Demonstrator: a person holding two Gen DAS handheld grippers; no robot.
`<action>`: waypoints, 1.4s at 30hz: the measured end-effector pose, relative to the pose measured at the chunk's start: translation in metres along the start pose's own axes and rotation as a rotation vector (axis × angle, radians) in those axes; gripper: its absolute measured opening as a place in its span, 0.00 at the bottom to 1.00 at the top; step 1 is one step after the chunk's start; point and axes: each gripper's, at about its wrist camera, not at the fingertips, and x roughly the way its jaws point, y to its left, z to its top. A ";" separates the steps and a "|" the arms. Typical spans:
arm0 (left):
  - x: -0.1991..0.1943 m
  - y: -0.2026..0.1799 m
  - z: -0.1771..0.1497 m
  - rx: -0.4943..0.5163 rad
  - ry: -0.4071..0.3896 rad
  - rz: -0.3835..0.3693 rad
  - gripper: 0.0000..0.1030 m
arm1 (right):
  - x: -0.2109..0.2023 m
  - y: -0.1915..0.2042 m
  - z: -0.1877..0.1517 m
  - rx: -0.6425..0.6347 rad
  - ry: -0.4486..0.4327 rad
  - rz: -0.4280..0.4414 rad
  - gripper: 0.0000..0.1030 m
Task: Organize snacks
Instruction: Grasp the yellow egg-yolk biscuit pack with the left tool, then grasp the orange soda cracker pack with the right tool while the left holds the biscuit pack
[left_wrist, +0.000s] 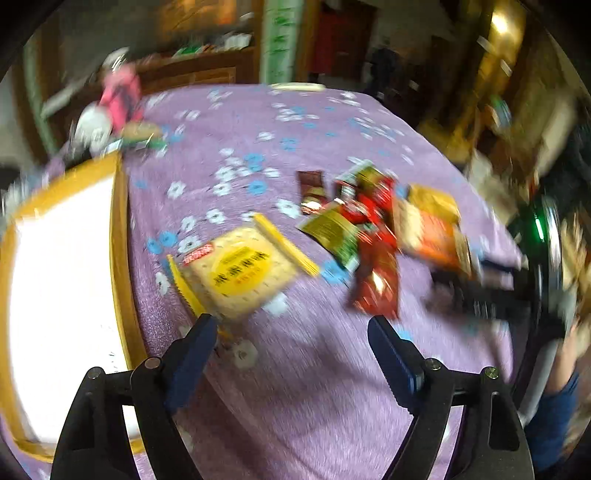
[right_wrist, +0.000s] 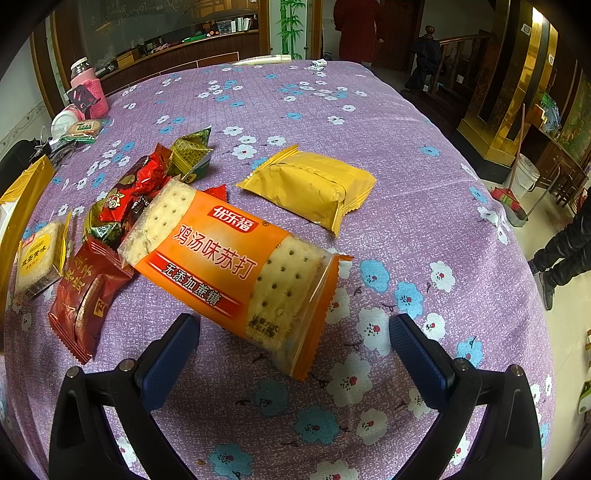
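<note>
Your right gripper hangs over the worktop, which is covered by a purple cloth printed with blue and white flowers, and its jaws stand wide with nothing pressed between them. The long orange soda-cracker packet with clear ends lies flat on the cloth just ahead of those jaws, its near end reaching in between the fingertips without touching either pad.

Take that orange packet as your landmark. Just behind it, towards the far edge, lies the plain yellow foil pouch. To its left sits a heap of small wrappers: bright red foil sweets and a green-and-gold sachet. The dark red flat packet lies at its near left, touching its corner. Further left still is the small square biscuit packet with a yellow label.

Your left gripper shows in a blurred view; its jaws stand fairly wide and hold nothing. The square biscuit packet lies just ahead of the left fingertip. The yellow-rimmed box with a white inside sits at the far left, well apart from the orange packet
</note>
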 end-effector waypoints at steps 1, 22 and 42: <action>0.006 0.006 0.007 -0.032 0.003 0.018 0.84 | 0.000 0.000 0.000 0.000 0.000 0.000 1.00; 0.056 0.001 0.021 0.099 0.201 -0.099 0.83 | 0.001 0.000 0.000 0.000 0.000 0.000 1.00; 0.056 0.008 0.007 0.034 -0.031 0.052 0.70 | 0.001 0.000 -0.001 0.000 0.000 0.000 1.00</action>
